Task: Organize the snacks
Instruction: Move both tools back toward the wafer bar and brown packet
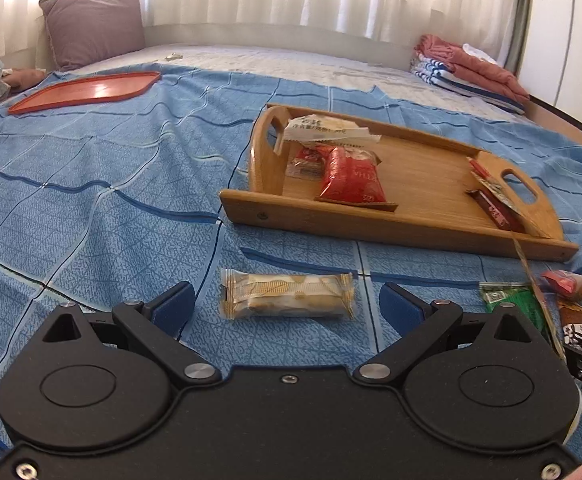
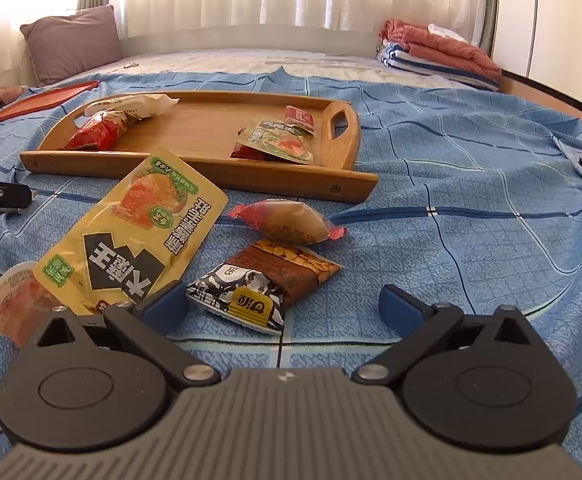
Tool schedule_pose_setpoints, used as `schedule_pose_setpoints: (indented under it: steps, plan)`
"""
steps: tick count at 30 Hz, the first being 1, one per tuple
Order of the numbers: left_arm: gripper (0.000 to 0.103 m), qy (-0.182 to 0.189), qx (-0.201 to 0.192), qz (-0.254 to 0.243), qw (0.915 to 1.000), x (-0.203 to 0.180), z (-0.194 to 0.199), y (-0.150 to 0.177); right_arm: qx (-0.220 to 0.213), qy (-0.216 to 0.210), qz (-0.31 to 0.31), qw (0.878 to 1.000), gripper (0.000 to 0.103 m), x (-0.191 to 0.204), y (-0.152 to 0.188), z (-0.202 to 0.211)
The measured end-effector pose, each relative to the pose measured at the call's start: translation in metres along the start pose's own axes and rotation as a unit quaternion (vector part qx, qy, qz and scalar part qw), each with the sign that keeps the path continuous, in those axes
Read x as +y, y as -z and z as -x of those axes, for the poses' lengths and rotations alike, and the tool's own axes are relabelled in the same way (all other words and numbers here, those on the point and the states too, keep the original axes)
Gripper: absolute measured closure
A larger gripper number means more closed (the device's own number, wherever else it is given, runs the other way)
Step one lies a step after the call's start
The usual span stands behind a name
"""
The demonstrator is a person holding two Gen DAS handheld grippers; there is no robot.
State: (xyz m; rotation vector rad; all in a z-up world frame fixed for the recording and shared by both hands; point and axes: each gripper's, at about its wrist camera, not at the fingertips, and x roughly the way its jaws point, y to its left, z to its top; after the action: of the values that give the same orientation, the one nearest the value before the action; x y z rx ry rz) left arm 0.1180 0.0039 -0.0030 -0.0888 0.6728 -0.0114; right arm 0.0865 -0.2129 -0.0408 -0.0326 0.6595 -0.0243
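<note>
1. Left claw (image 1: 287,300) is spread wide and holds nothing; a gold-and-white wrapped snack bar (image 1: 287,295) lies crosswise on the blue bedspread (image 1: 91,208) between its blue pads, touching neither.
2. Right claw (image 2: 283,305) is likewise spread wide and empty; a brown-and-black snack packet (image 2: 263,284) lies just ahead of its left pad, and a large yellow pouch (image 2: 131,232) leans up beside that pad.
3. Only the right wrist view shows the yellow pouch's face, a clear-wrapped bun with red ends (image 2: 287,222) beyond the brown packet, and a round sealed cup (image 2: 15,304) at the far left.
4. Only the left wrist view shows the snack bar and a green packet (image 1: 511,300) by the right pad.
5. Both views show the wooden tray (image 1: 391,226) on the bed with a red packet (image 1: 349,178) and other snacks inside, and a red tray (image 1: 87,92) lying well apart near the purple pillow (image 1: 91,26).
</note>
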Motion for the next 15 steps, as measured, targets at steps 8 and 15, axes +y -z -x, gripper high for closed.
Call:
schedule_pose_setpoints:
  steps: [8,15]
  plan:
    - [0.005,-0.016,0.01,-0.014,0.9997,-0.004,-0.014,-0.005,-0.004,-0.001,-0.002,1.0,0.0,0.0,0.001,0.0]
    - [0.036,-0.012,0.006,-0.031,0.9994,-0.01,-0.013,-0.005,-0.005,0.0,-0.001,1.0,0.0,-0.001,0.001,0.0]
